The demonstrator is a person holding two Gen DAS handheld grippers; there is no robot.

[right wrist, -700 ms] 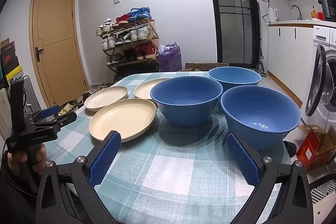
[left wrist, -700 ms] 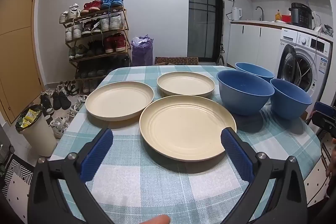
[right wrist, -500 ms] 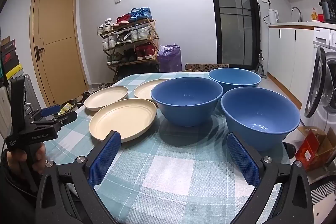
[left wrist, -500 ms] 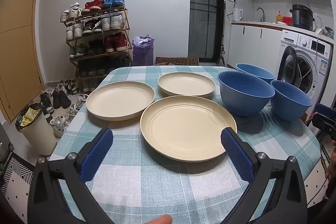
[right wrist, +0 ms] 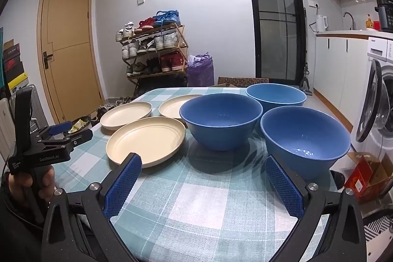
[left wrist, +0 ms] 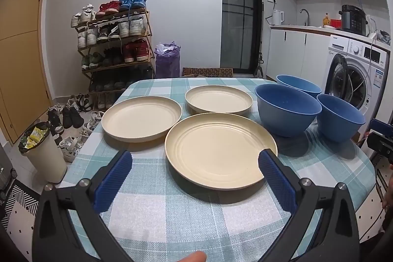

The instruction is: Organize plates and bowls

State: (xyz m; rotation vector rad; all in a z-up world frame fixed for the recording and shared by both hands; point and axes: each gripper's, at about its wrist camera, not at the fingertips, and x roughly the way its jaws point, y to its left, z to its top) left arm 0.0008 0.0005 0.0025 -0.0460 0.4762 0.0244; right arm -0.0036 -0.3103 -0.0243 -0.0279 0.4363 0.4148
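Left wrist view: the left gripper (left wrist: 195, 167), jaws spread wide and empty, hovers over the checked tablecloth (left wrist: 157, 213), with the nearest round cream plastic plate (left wrist: 221, 150) straight ahead between its fingers. The right gripper (right wrist: 202, 172), equally released, faces the nearest deep blue bowl (right wrist: 305, 136). Compared with a moment ago, nothing has visibly shifted.

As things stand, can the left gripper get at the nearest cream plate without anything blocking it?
Probably yes. The left gripper has its jaws open and the nearest cream plate lies straight ahead on the checked tablecloth, with only bare cloth between them.
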